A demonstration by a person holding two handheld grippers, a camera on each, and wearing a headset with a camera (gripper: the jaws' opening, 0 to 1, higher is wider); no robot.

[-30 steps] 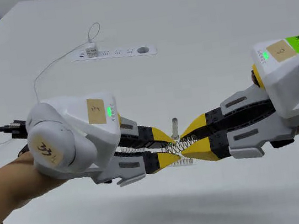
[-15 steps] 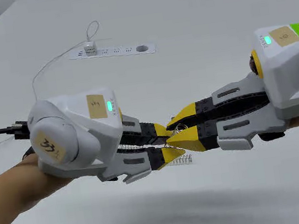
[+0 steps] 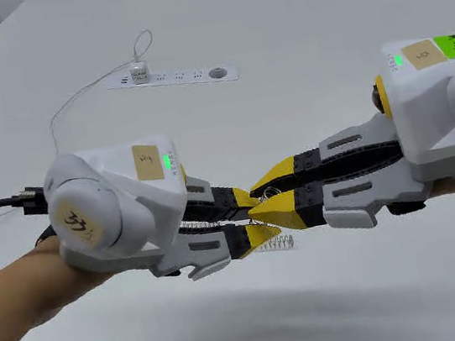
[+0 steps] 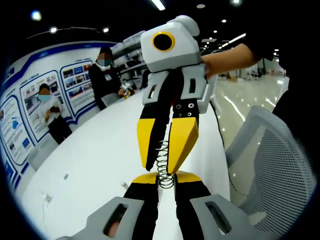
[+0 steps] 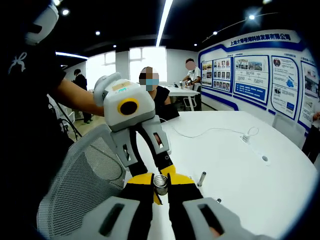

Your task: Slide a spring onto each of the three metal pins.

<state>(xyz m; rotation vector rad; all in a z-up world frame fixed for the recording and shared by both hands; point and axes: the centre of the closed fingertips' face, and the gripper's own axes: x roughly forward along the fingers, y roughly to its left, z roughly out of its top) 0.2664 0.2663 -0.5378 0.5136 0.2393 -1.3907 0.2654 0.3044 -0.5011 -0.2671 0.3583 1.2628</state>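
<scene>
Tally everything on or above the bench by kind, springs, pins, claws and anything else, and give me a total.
Claws: 2, left claw, right claw
Springs: 2, a held spring between both claws, a loose spring on the table
Pins: 1 sure, the upright pin; a small item beside it is unclear
Power strips: 1, the power strip
Total: 6

Left claw and right claw point at each other, tips meeting, both roughly level. Right claw sits slightly higher than left. Each claw's jaws are pinched on one end of the same spring. Left forearm bare, reaching in behind its claw.
</scene>
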